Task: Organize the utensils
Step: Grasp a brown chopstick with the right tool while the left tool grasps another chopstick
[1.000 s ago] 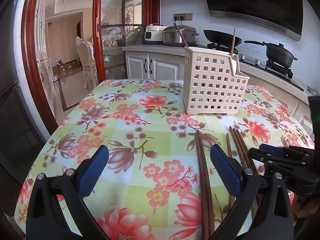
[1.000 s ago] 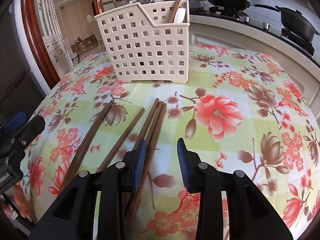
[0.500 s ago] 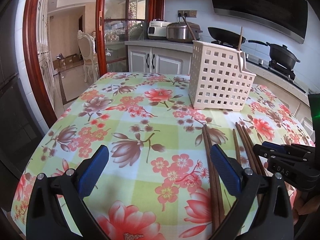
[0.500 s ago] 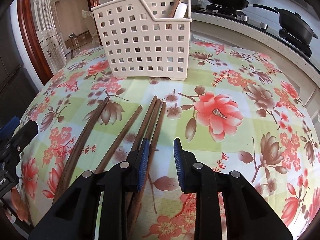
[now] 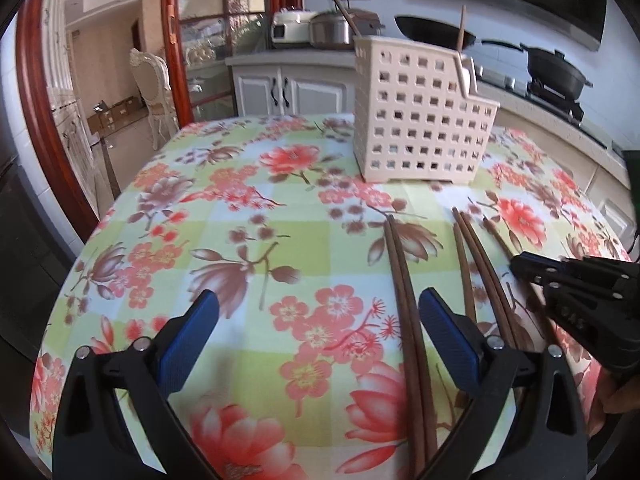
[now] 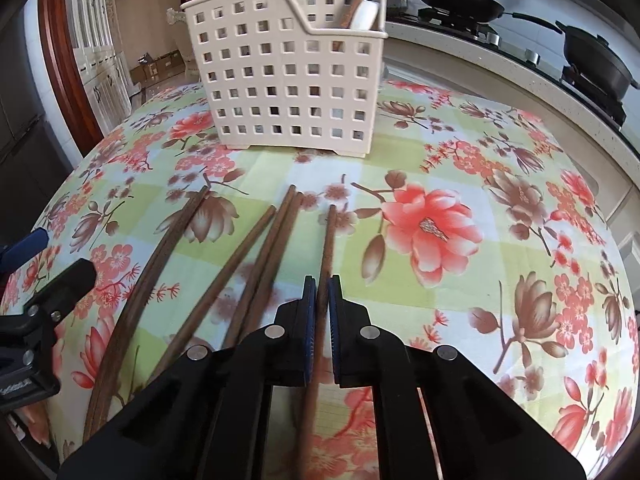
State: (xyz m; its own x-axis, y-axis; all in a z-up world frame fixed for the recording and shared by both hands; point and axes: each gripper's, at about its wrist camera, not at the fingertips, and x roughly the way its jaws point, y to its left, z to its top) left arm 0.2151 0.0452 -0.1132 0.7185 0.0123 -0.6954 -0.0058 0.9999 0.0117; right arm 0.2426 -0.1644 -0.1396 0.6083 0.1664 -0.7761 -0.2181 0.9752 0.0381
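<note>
R gripper, lower centre of frame, has just closed its jaws on one chopstick, pulling it from the loose row on the tablecloth w/ the basket waiting at top, while L gripper hangs wide open over another pair, holding nothing.

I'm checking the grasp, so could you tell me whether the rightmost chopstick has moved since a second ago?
Yes. The rightmost chopstick has swung clear of the pair beside it, toward the big red flower, and the right hand-held gripper has just closed on it.
</note>
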